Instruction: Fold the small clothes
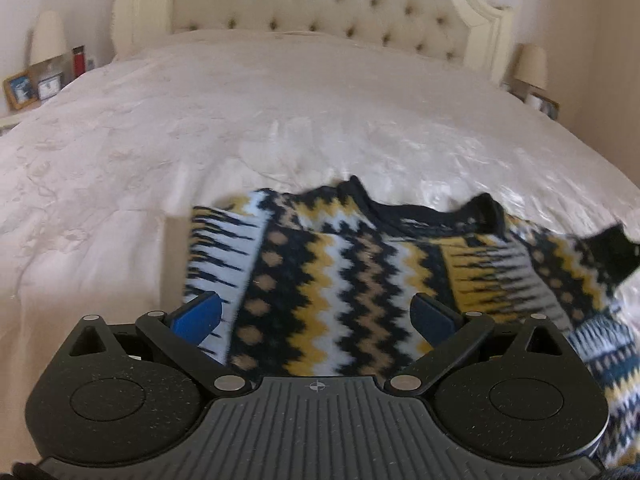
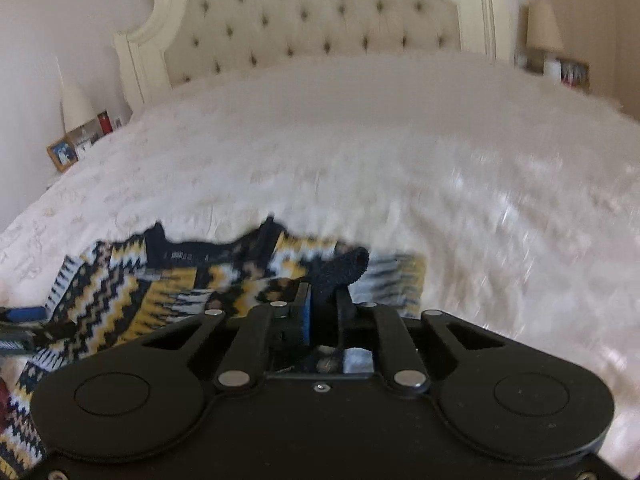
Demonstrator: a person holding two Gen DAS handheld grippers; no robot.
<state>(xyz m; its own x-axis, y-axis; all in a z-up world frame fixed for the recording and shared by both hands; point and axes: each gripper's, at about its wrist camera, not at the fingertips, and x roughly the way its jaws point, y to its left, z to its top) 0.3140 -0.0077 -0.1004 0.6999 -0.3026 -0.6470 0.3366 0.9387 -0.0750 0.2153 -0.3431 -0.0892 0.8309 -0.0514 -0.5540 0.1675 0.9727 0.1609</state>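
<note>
sweater [image 1: 340, 276]: we see thick knitted wool-like cloth, matt and fuzzy; black ribbed cuff [image 2: 340, 266]
bedspread [image 1: 280, 120]: satiny cloth, faintly glossy (embossed pattern)
headboard [image 1: 320, 4]: buttoned, padded upholstery, matt
left gripper [image 1: 316, 314]: matt black speckled plastic; smooth blue pads; metal pins

Sweater [image 1: 340, 280] on bed [image 1: 280, 120] near front edge, headboard [image 1: 320, 4] behind, lamps [image 1: 48, 38] either side.
</note>
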